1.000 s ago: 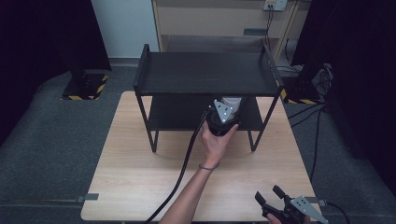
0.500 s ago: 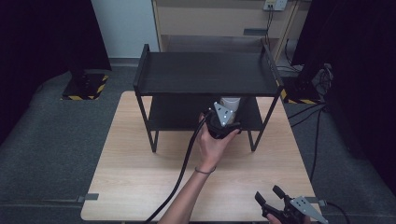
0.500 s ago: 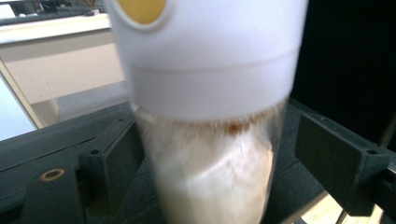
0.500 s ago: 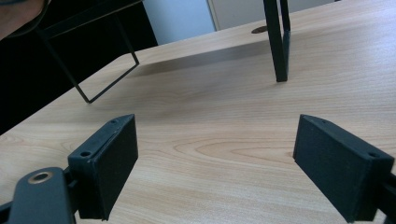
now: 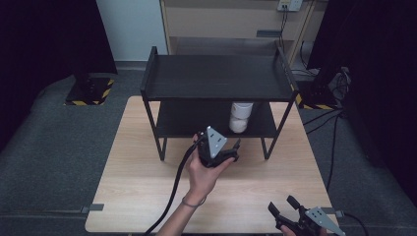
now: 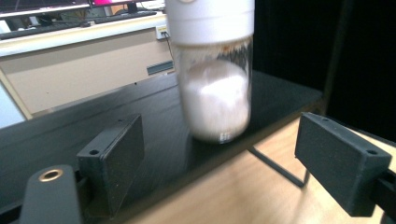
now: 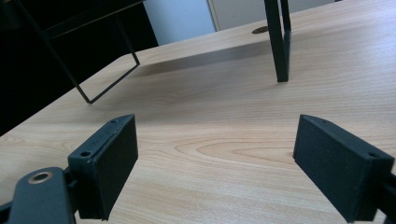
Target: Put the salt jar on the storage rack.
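1. Dark grey carpet surrounds a pale wooden table [image 5: 147,187], with a beige cabinet against the far wall.
2. On the table's far half stands a black two-tier metal shelf rack [image 5: 216,78]; its top tier is bare.
3. The left gripper [image 5: 235,147] hangs just in front of the rack's lower tier, jaws wide and holding nothing — probably so it can move clear of the jar without knocking it.
4. A clear jar with a white lid and white powder [image 6: 215,79] stands upright on the lower tier, right of centre, near the front edge; the rack's right legs stand close by.
5. The right gripper [image 5: 286,209] rests at the near right edge — jaws wide, empty, apparently idle.
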Tool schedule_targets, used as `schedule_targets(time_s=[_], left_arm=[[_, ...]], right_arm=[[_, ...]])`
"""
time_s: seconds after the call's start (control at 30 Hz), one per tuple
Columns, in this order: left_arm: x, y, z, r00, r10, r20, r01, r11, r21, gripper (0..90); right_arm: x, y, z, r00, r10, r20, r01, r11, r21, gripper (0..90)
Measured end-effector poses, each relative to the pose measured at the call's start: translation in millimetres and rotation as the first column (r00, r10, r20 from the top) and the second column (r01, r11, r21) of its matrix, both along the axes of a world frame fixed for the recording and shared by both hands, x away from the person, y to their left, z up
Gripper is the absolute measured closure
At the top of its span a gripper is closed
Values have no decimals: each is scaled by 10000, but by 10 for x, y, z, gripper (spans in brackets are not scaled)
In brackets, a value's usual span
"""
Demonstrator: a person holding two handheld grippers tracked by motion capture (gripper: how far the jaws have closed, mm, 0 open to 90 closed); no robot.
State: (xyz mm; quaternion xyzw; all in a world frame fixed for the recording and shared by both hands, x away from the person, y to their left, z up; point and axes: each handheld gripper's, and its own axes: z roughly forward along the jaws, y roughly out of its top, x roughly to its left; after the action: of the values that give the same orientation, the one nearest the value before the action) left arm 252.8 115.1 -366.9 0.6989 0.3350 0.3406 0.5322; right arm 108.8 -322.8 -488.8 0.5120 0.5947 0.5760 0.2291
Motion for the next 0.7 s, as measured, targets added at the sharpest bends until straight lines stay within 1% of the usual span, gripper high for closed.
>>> schedule_targets(time_s=[0.1,0.13,0.17,0.23,0.27,0.33,0.37,0.43,0.47,0.5,0.53,0.63,0.67,0.7], left_arm=[[-205,230,-42,9999,-10,-117,10,10000,35,150],[-293,298,-76,9999,138,-83,-137,9999,48,148],[-380,363,-117,9996,282,-13,-282,9995,152,147],[-527,511,-182,9984,517,-221,-510,9981,337,137],[-598,584,-237,9978,629,-226,-619,9972,424,134],[-719,705,-313,9952,919,-329,-888,9924,847,134],[-767,768,-359,9941,1019,-372,-980,9907,946,134],[-821,891,-389,9905,1154,-746,-1054,9865,1256,137],[-834,949,-399,9883,1198,-946,-1065,9852,1346,137],[-847,1035,-394,9832,1308,-1276,-1094,9807,1621,139],[-847,1035,-394,9832,1308,-1276,-1094,9807,1621,139],[-819,1152,-314,9748,1266,-1837,-925,9786,1836,141],[-806,1190,-293,9728,1207,-1978,-849,9799,1803,141],[-812,1209,-289,9718,1275,-1982,-917,9793,1804,141]], right_arm=[[-10,-1,2,10000,-22,14,22,10000,-33,143],[-13,-1,2,10000,-33,9,33,10000,-20,143],[-15,0,3,10000,-44,5,44,10000,-28,143],[-15,2,3,10000,-61,-2,61,10000,-30,143],[-13,4,2,10000,-65,3,65,10000,-56,143],[-7,7,-1,10000,-50,-8,49,10000,-68,142],[-1,10,0,10000,-31,-34,31,10000,-81,143],[11,19,-2,10000,-10,-74,9,9999,-120,143],[14,24,2,9999,-2,-108,1,9999,-144,143],[17,33,3,9999,6,-135,-8,9999,-154,143],[17,33,3,9999,6,-135,-8,9999,-154,143],[23,37,1,9999,2,-161,-4,9999,-168,143],[25,38,-3,9999,-19,-158,16,9998,-179,143],[32,39,-3,9998,-17,-205,14,9999,-172,143]])
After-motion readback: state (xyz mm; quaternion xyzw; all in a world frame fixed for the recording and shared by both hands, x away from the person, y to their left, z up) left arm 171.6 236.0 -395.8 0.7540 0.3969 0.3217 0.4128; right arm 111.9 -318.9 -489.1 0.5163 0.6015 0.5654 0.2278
